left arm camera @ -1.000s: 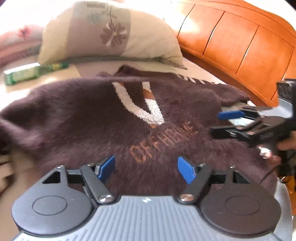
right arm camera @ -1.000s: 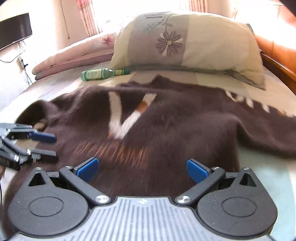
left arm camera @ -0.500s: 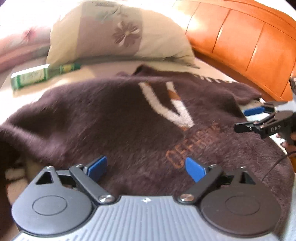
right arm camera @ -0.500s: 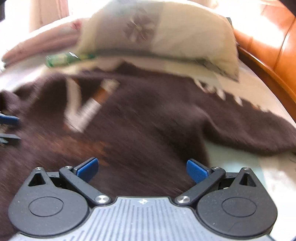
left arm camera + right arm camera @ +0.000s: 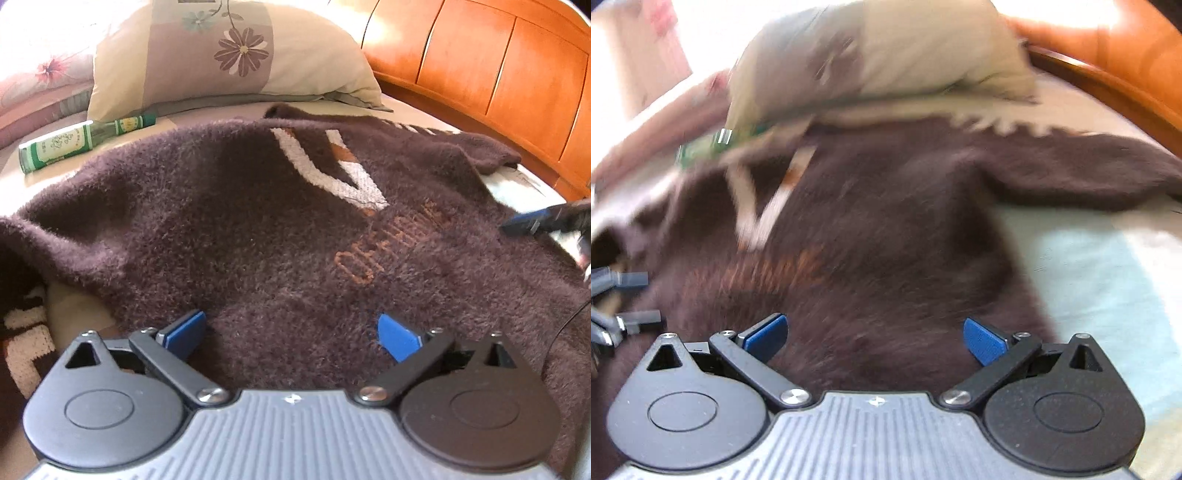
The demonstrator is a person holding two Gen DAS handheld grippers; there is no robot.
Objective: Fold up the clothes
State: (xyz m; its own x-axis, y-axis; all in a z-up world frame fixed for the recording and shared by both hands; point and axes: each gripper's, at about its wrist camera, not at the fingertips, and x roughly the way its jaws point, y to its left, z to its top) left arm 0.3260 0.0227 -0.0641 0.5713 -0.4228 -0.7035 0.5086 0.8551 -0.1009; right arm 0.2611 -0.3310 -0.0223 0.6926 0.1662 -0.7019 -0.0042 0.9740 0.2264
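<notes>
A fuzzy dark brown sweater (image 5: 258, 221) with a white V neck and orange lettering lies spread on the bed, also in the blurred right wrist view as sweater (image 5: 886, 240). My left gripper (image 5: 291, 330) hovers over its lower hem, jaws still opening, blue pads wide apart with nothing pressed between them. My right gripper (image 5: 875, 336) stands open over the sweater's lower right part, pads apart and gripping nothing. One sleeve (image 5: 1089, 173) stretches right. The right gripper's fingers (image 5: 539, 219) show at the left view's right edge; the left gripper's fingers (image 5: 631, 299) show at the right view's left edge.
A floral pillow (image 5: 229, 59) lies behind the sweater, with a green bottle (image 5: 77, 144) lying to its left. An orange wooden headboard (image 5: 498, 74) runs along the right. Pale blue bedding (image 5: 1100, 280) lies bare right of the sweater. A patterned brown-white cloth (image 5: 26, 343) sits at lower left.
My left gripper's jaws have spread wider and it has shifted left over the sweater. The right gripper has swung right and rolled, so its view is now tilted and blurred.
</notes>
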